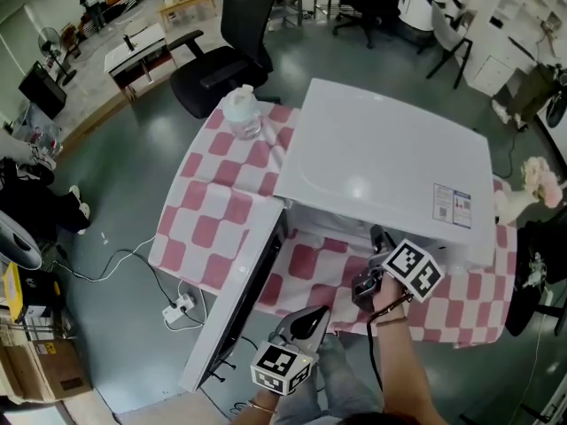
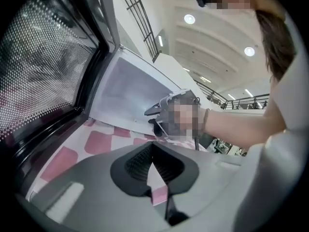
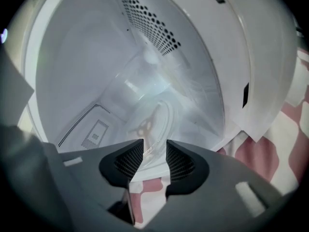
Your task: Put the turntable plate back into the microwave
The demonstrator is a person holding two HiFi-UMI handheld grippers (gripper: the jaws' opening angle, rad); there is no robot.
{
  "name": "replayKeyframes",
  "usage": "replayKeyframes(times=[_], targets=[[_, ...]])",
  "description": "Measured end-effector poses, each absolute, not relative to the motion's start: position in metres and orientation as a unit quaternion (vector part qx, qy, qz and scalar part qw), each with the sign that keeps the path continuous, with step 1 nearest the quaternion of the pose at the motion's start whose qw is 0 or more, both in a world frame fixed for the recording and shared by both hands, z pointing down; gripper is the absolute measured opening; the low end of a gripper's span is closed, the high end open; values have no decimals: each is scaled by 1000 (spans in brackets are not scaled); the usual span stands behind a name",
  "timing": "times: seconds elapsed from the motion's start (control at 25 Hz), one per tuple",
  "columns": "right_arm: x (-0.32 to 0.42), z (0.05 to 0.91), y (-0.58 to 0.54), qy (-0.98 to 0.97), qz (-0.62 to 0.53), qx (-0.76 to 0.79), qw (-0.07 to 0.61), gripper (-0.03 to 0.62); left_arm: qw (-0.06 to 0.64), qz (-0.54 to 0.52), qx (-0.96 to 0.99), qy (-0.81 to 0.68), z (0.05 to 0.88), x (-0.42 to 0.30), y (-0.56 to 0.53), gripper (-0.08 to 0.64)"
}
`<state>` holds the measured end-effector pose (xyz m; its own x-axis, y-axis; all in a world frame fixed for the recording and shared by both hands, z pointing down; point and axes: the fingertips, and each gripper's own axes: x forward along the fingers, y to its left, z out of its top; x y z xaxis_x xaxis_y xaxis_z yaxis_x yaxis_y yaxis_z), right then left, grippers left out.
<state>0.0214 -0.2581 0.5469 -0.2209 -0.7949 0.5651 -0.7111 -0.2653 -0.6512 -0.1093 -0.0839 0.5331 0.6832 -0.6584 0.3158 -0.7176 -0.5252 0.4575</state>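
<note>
The round clear glass turntable plate [image 3: 157,122] lies on the cavity floor of the white microwave oven [image 1: 381,158], just beyond the right gripper [image 3: 154,148], whose jaws stand apart with no pad pressing on it. The left gripper [image 2: 153,151] is closed on nothing, near the open dark-windowed microwave door [image 1: 232,304] above the pink-and-white checked tablecloth [image 1: 213,211]. Judgement: placement appears done. Remaining steps are confirming the plate's seating on its hub, withdrawing, and closing the door.
</note>
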Motion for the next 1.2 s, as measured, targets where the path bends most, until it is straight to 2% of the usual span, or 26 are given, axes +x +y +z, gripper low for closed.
replayKeyframes(times=[0.28,0.48,0.84,0.92,1.04,1.2], targets=[[11,528,-223,659,-471,-586,-14,129,272,59,858,-432,513,-115,-94,0],[10,493,-192,694,-456,-556,-13,128,255,60,847,-462,482,-115,-104,0],[20,417,-155,782,-350,-515,-13,119,202,58,831,-516,422,-113,-131,0],[27,400,-151,793,-316,-521,-19,101,190,50,829,-524,407,-113,-138,0],[40,379,-148,800,-273,-534,-23,38,176,36,827,-532,388,-113,-148,0],[51,361,-139,806,-239,-540,-28,11,166,25,824,-541,373,-111,-155,0]])
